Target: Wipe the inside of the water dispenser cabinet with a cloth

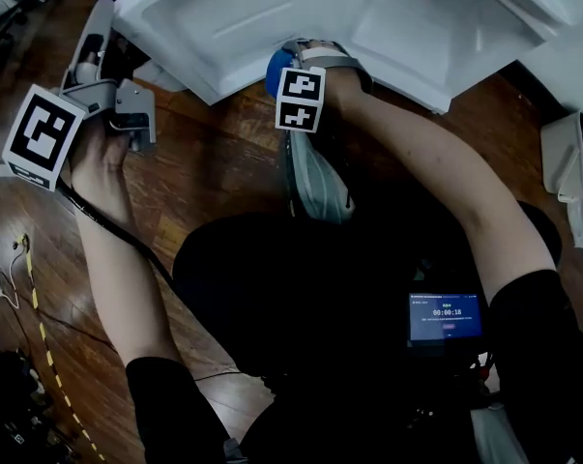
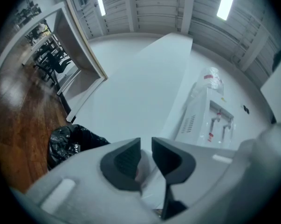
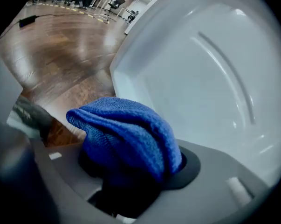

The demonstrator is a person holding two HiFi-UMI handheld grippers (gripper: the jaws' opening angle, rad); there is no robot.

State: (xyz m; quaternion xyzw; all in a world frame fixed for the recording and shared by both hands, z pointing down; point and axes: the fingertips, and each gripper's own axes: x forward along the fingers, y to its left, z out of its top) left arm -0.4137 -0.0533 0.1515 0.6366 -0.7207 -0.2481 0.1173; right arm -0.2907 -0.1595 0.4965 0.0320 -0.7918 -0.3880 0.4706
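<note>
The white inner panel of the cabinet (image 1: 272, 17) fills the top of the head view, and its ribbed white surface (image 3: 215, 73) lies close ahead in the right gripper view. My right gripper (image 1: 283, 64) is shut on a bunched blue cloth (image 3: 126, 134), and the blue cloth (image 1: 275, 75) sits at the panel's lower edge. My left gripper (image 1: 105, 15) is at the panel's left corner. In the left gripper view the left gripper (image 2: 146, 155) has its jaws almost together, with a thin white edge of the door (image 2: 177, 78) in the slit between them.
Wood floor (image 1: 214, 162) lies under the cabinet. A grey shoe (image 1: 320, 187) is just below my right gripper, and a small lit screen (image 1: 446, 317) sits lower right. Cables (image 1: 20, 269) trail at left. A black bag (image 2: 68, 141) and a water dispenser (image 2: 210, 118) stand beyond the door.
</note>
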